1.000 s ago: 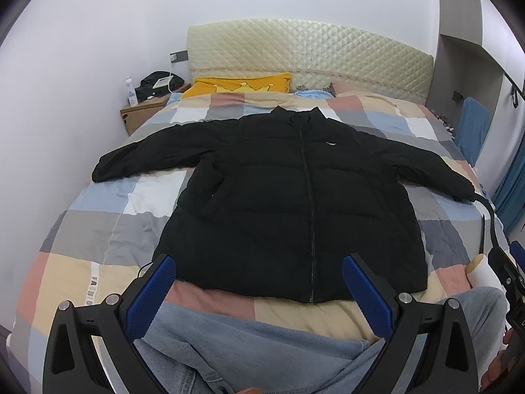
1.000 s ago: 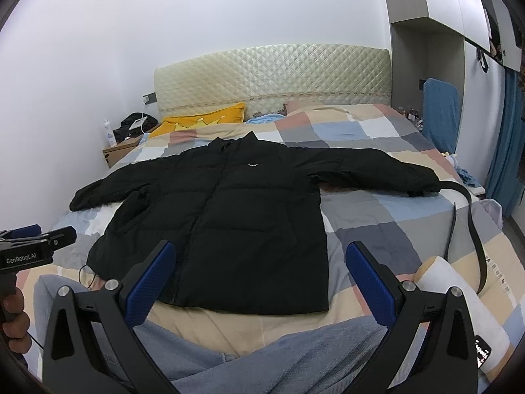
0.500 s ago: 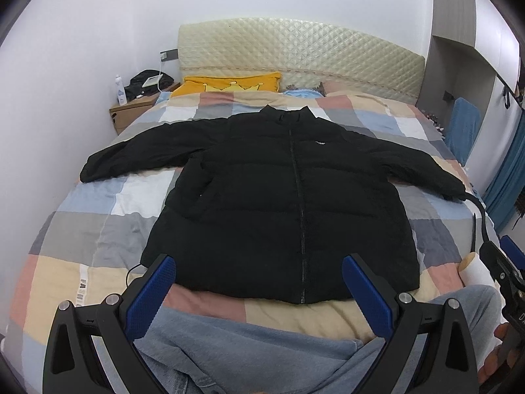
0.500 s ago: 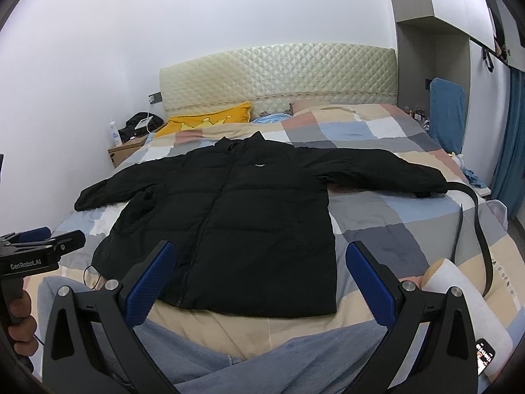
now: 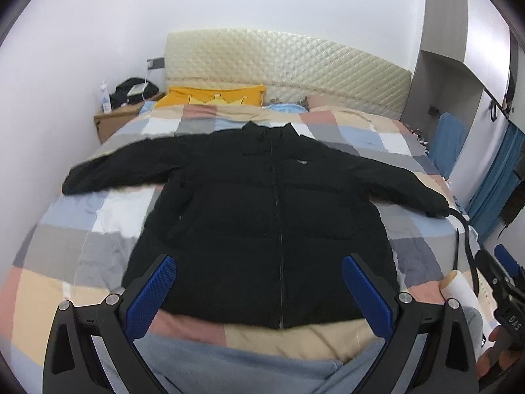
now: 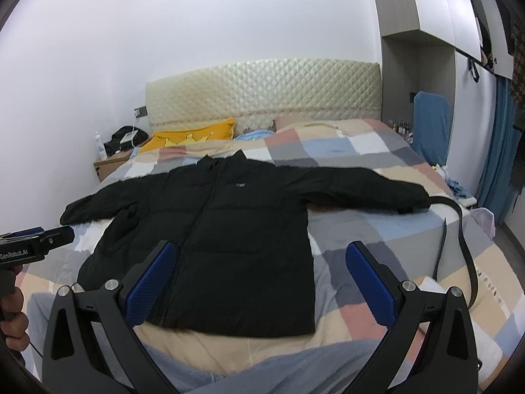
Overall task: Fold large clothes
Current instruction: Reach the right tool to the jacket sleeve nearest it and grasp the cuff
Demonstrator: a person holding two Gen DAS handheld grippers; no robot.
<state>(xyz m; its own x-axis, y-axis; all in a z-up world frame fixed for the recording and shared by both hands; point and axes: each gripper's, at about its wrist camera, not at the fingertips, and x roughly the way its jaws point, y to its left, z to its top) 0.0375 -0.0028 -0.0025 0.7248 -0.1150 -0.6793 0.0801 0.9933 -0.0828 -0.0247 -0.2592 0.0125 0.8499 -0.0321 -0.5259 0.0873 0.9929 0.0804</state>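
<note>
Black jacket (image 5: 272, 226) lies spread, unfolded, mid-bed (image 5: 82, 252); left gripper (image 5: 259, 282) and right gripper (image 6: 259, 282) hover wide open, empty.

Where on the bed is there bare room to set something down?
Bare quilt lies below the jacket's left sleeve, and below its right sleeve before the belt. The head end is crowded with pillows.

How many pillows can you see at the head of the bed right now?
3: a yellow pillow on the left by the headboard, a light blue one in the middle, and a pinkish one to its right. The checked bedspread may hide others.
</note>
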